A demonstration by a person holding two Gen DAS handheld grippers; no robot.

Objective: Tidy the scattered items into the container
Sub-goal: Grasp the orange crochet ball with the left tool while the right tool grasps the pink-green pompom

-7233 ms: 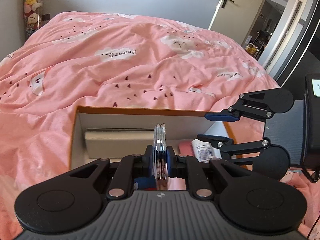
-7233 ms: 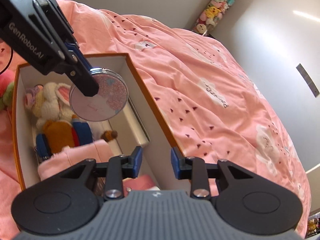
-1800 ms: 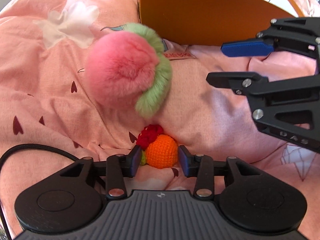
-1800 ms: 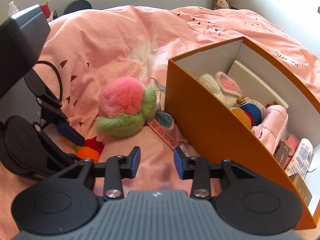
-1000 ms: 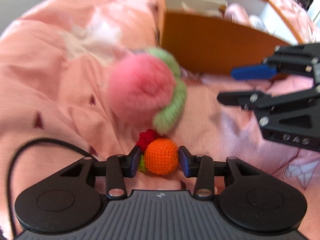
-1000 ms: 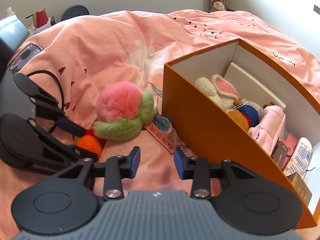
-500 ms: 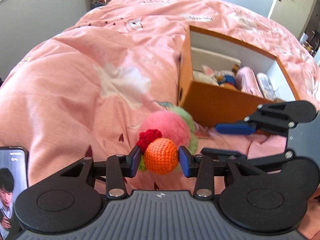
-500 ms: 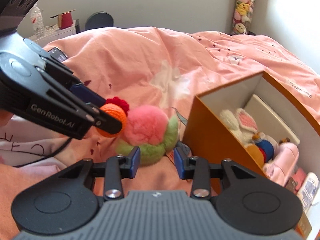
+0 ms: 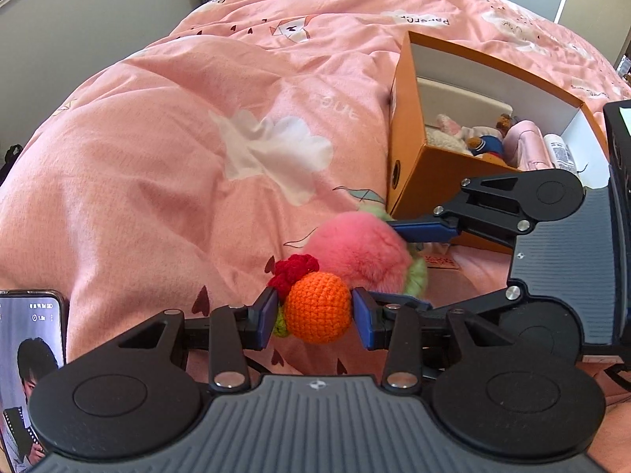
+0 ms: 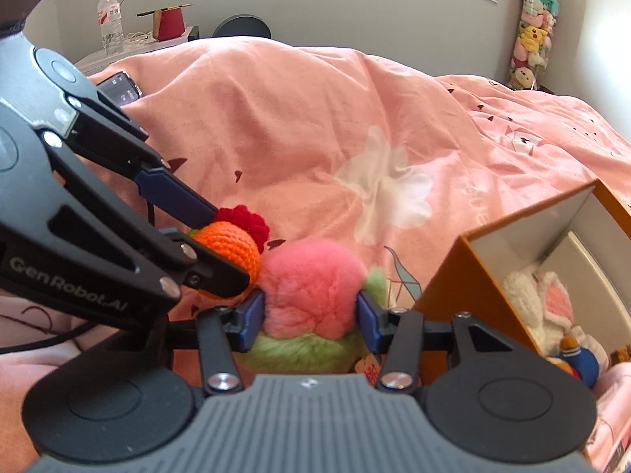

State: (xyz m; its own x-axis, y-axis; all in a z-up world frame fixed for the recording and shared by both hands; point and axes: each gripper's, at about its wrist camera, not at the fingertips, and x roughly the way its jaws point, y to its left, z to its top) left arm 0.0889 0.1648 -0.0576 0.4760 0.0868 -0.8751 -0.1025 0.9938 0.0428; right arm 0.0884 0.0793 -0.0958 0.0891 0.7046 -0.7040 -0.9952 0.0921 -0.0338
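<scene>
My left gripper [image 9: 313, 311] is shut on a crocheted orange ball with a red tuft [image 9: 317, 311], held off the pink bedding. In the right wrist view the same ball [image 10: 228, 246] hangs in the left gripper [image 10: 224, 246]. A fluffy pink plush with green leaves [image 10: 311, 287] lies on the bedding beside the orange box [image 10: 465, 287]. My right gripper [image 10: 309, 315] straddles the plush; its jaws are opening, one pad at each flank, not squeezing. In the left wrist view the plush [image 9: 355, 252] sits between the right gripper's fingers [image 9: 418, 232]. The box [image 9: 406, 165] holds plush toys and packets.
A phone [image 9: 29, 358] with a lit screen lies on the bedding at the near left. A black cable runs under the left gripper. Behind the bed stand a desk with a water bottle [image 10: 108, 19] and a chair. Rumpled pink duvet [image 9: 177, 138] covers the bed.
The left gripper lifted the orange ball off the bedding. The right gripper moved in over the pink plush and its jaws widened around it.
</scene>
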